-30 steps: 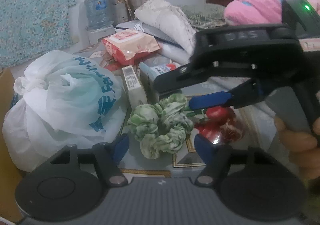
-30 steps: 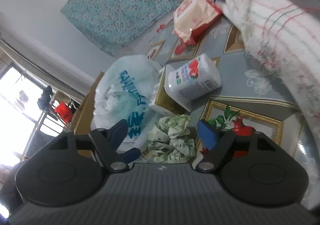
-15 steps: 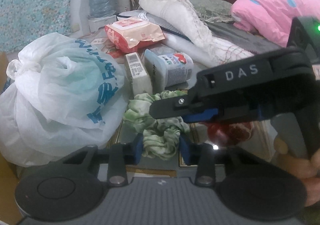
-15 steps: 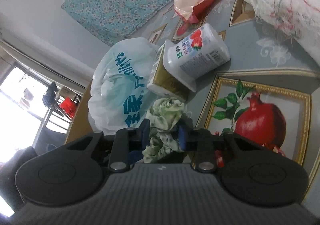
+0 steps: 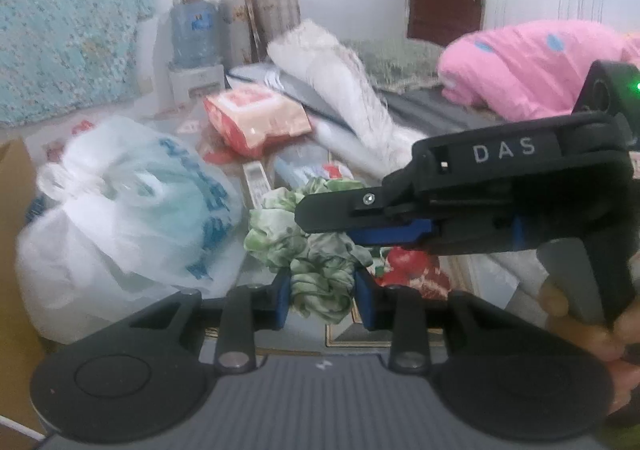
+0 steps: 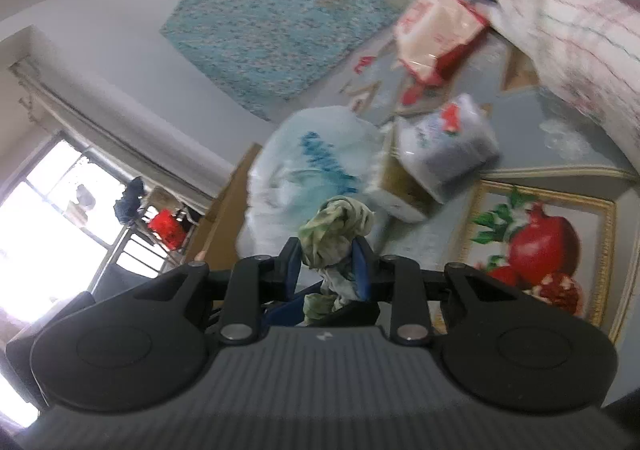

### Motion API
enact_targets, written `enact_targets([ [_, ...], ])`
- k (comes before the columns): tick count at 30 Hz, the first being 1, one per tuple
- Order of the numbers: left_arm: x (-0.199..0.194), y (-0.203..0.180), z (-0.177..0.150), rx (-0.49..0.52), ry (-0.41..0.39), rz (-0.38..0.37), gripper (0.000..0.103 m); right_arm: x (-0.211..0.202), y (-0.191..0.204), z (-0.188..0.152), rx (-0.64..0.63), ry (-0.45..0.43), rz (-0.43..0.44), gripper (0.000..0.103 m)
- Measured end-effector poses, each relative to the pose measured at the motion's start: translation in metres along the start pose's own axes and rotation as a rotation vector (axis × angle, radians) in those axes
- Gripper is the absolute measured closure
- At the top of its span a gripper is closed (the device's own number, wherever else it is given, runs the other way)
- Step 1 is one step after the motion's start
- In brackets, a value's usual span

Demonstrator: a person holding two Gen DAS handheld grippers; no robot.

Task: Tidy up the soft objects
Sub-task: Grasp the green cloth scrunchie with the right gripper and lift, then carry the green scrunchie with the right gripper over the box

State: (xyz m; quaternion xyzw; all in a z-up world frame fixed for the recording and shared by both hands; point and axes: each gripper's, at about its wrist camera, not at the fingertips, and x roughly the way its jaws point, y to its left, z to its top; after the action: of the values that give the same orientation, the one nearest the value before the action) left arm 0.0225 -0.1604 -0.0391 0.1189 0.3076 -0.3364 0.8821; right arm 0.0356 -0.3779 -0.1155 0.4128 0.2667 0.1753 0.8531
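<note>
Both jaws went from wide to clamped. Left hand-held gripper (image 5: 320,296) and right hand-held gripper (image 6: 326,268) each pinch the green scrunchie (image 5: 308,250), now off the mat. Pickup done imo, placement next.

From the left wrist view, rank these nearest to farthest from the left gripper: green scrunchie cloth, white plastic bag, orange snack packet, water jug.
1. green scrunchie cloth: clamped between the left gripper pads.
2. white plastic bag: just left of the gripper, on the table.
3. orange snack packet: farther back, centre-left.
4. water jug: farthest, against the back wall.
</note>
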Motion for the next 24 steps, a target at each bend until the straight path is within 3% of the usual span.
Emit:
enact_targets([
  [6,-0.040,0.008,0.007,-0.014,-0.083,0.063,0.069,0.002,0.038,0.005,-0.083,0.010,0.077,0.076],
  [13,-0.090,0.044,0.019,-0.054,-0.157,0.195,0.069,0.042,0.104,0.016,-0.212,0.094,0.198,0.075],
  [19,-0.134,0.096,0.027,-0.117,-0.169,0.327,0.069,0.107,0.175,0.032,-0.305,0.251,0.306,0.074],
  [24,-0.165,0.158,0.018,-0.266,-0.110,0.400,0.069,0.184,0.232,0.031,-0.338,0.460,0.367,0.074],
])
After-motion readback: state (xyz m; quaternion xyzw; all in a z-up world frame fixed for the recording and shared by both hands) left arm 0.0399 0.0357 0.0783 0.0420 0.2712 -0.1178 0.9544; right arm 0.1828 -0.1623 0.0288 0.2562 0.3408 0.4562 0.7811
